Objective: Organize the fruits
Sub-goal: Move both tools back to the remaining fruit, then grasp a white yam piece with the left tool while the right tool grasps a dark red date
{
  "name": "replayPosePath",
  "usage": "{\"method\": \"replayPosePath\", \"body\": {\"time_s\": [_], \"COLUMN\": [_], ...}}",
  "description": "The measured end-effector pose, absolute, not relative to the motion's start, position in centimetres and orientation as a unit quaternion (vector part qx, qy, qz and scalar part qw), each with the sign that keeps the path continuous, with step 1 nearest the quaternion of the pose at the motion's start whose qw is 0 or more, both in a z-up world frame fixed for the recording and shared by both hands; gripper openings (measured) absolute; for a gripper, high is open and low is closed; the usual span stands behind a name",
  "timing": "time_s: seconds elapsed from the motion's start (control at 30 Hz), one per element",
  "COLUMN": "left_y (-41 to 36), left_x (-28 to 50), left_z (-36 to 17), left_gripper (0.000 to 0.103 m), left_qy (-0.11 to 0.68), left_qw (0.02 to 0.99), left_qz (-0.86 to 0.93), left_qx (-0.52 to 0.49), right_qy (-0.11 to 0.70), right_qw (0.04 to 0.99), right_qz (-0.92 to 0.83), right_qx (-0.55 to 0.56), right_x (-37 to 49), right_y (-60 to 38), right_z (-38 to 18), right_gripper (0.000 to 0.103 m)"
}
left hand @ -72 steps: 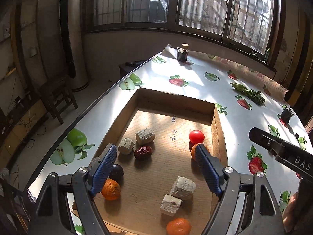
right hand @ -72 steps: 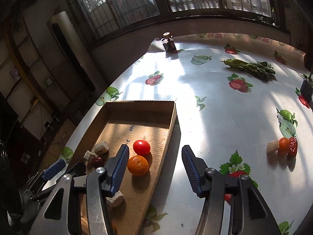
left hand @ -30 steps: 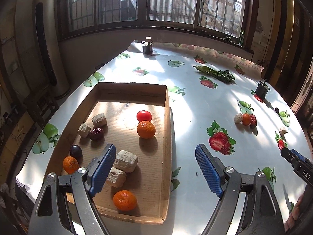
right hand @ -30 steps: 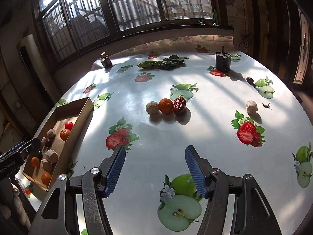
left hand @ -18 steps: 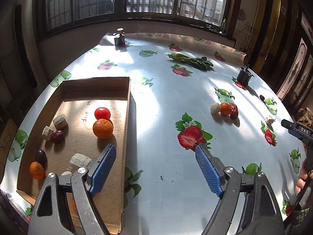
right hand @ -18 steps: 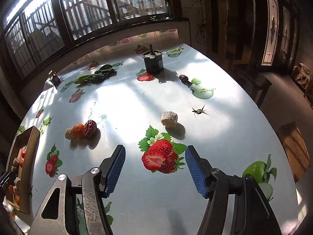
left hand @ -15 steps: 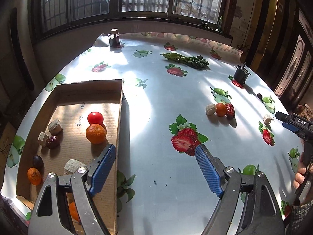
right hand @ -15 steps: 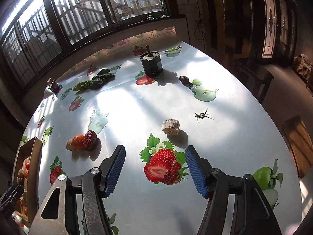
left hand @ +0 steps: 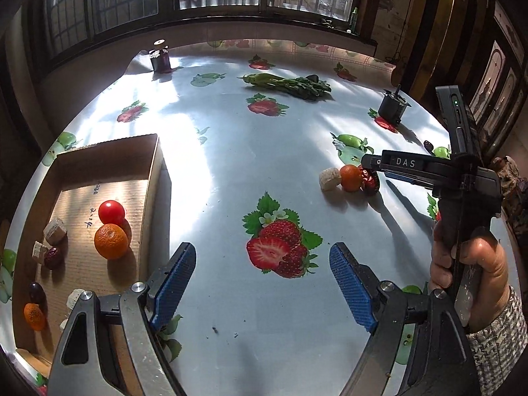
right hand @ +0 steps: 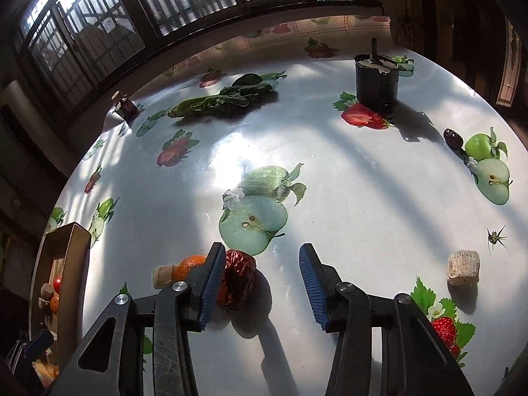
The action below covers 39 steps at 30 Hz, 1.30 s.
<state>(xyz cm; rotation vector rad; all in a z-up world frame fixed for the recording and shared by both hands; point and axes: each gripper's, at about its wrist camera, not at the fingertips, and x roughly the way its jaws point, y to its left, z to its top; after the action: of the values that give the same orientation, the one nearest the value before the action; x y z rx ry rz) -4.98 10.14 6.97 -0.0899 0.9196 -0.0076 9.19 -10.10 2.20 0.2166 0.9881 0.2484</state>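
Observation:
My right gripper (right hand: 260,283) is open low over the table, its left pad beside a red date (right hand: 237,280); the date lies between the jaws, close to the left one. An orange (right hand: 188,265) and a beige chunk (right hand: 162,276) sit just left of that pad. In the left wrist view the same chunk (left hand: 330,179), orange (left hand: 350,178) and date (left hand: 369,181) lie under the right gripper (left hand: 379,168). My left gripper (left hand: 260,283) is open and empty over a printed strawberry. The cardboard box (left hand: 155,178) holds a tomato (left hand: 111,212), an orange (left hand: 110,241) and several other pieces.
A dark date (right hand: 452,138), a beige chunk (right hand: 463,267) and a spider (right hand: 495,236) lie at the right. A black pot (right hand: 376,81), leafy greens (right hand: 224,99) and a small jar (right hand: 126,107) stand toward the window. The table edge curves close on the right.
My right gripper has swung back left and come down around the red date. My left gripper has drifted right, away from the box.

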Motion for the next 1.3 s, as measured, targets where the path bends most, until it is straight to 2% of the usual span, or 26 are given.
{"method": "replayPosePath", "body": {"time_s": [0.1, 0.2, 0.3, 0.57, 0.7, 0.77, 0.83, 0.87, 1.03, 1.07, 1.1, 1.13, 1.3], "left_y": [10.3, 10.1, 9.6, 7.7, 5.4, 4.5, 4.2, 4.2, 4.5, 4.5, 4.2, 4.0, 4.4], "left_x": [-4.2, -3.4, -2.6, 2.8, 5.5, 6.2, 6.7, 6.9, 7.1, 7.0, 6.9, 6.8, 6.0], "left_z": [6.9, 7.0, 7.1, 6.4, 4.4, 3.4, 2.5, 2.1, 1.5, 1.5, 1.4, 1.4, 1.4], "left_gripper": [0.082, 0.082, 0.082, 0.082, 0.081, 0.074, 0.059, 0.056, 0.052, 0.045, 0.029, 0.026, 0.026], "left_qy": [0.448, 0.451, 0.45, 0.445, 0.454, 0.455, 0.461, 0.466, 0.454, 0.451, 0.446, 0.444, 0.436], "left_qw": [0.893, 0.891, 0.892, 0.889, 0.888, 0.888, 0.885, 0.882, 0.886, 0.887, 0.89, 0.892, 0.893], "left_qz": [-0.01, -0.015, -0.02, -0.043, -0.047, -0.054, -0.056, -0.061, -0.076, -0.08, -0.08, -0.079, -0.093], "left_qx": [-0.05, -0.052, -0.049, -0.095, -0.066, -0.049, -0.038, -0.042, -0.06, -0.059, -0.049, -0.038, -0.056], "right_qy": [0.482, 0.491, 0.506, 0.482, 0.475, 0.471, 0.468, 0.467, 0.466, 0.465, 0.465, 0.464, 0.461], "right_qw": [0.856, 0.846, 0.838, 0.862, 0.866, 0.87, 0.873, 0.874, 0.875, 0.875, 0.876, 0.877, 0.88], "right_qz": [0.139, 0.152, 0.135, 0.093, 0.101, 0.101, 0.099, 0.098, 0.097, 0.096, 0.094, 0.093, 0.09], "right_qx": [0.124, 0.139, 0.15, 0.126, 0.115, 0.106, 0.096, 0.093, 0.093, 0.091, 0.087, 0.081, 0.066], "right_x": [9.6, 9.0, 7.8, 4.7, 3.8, 3.4, 3.2, 3.2, 3.4, 3.3, 3.3, 3.3, 3.1], "right_y": [-10.2, -10.7, -12.2, -15.0, -14.8, -14.6, -14.4, -14.4, -14.4, -14.3, -14.2, -14.1, -13.5], "right_z": [1.7, 1.6, 1.5, 1.6, 1.6, 1.6, 1.6, 1.7, 1.6, 1.6, 1.6, 1.6, 1.6], "right_gripper": [0.05, 0.038, 0.035, 0.035, 0.035, 0.035, 0.035, 0.035, 0.035, 0.035, 0.035, 0.035, 0.031]}}
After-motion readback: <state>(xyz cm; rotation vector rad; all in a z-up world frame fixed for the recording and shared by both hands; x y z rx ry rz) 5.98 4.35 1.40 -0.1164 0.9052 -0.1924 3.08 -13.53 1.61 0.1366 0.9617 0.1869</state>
